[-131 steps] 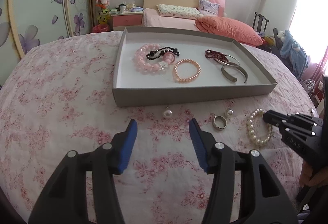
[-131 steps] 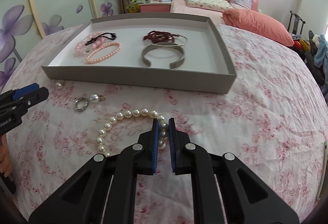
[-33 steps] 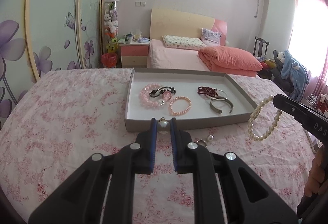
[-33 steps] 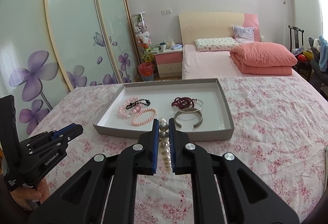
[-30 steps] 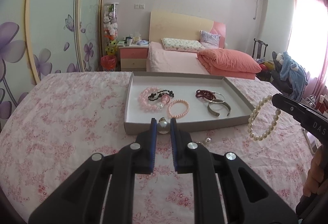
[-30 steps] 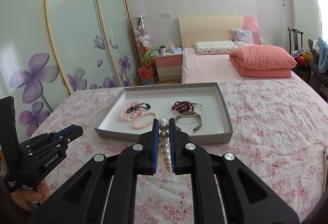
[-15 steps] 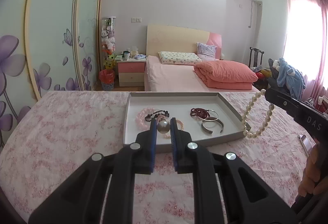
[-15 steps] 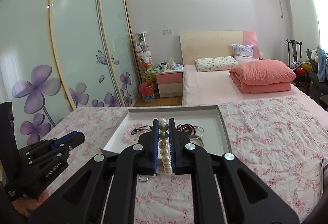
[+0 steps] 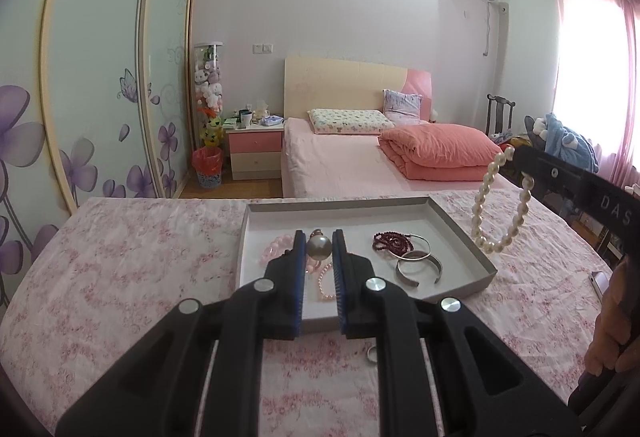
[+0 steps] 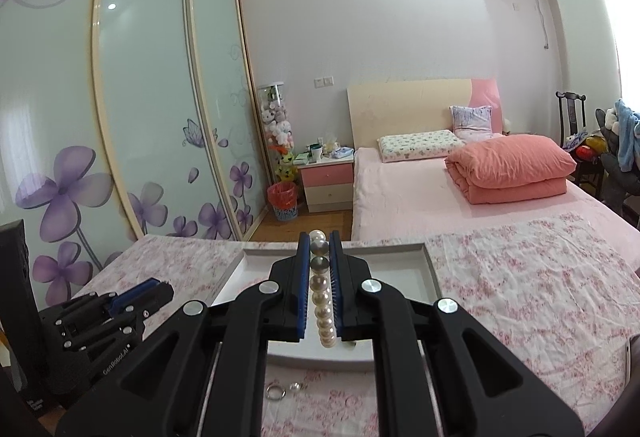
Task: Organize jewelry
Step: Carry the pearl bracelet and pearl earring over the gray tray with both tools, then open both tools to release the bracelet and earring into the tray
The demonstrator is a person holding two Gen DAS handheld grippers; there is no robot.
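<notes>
Pearl bracelet (image 9: 497, 210) beside "DAS" lettering (image 9: 615, 206)

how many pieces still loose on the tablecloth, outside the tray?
2 visible: a silver ring and a small pearl piece beside it, just in front of the tray. The gripper bodies block much of the cloth, so more may be hidden.

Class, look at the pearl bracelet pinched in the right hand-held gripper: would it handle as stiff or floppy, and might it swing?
Probably floppy: the pearl bracelet droops in a loop below the right hand-held gripper. It likely swings when moved, since only a few beads are pinched.
</notes>
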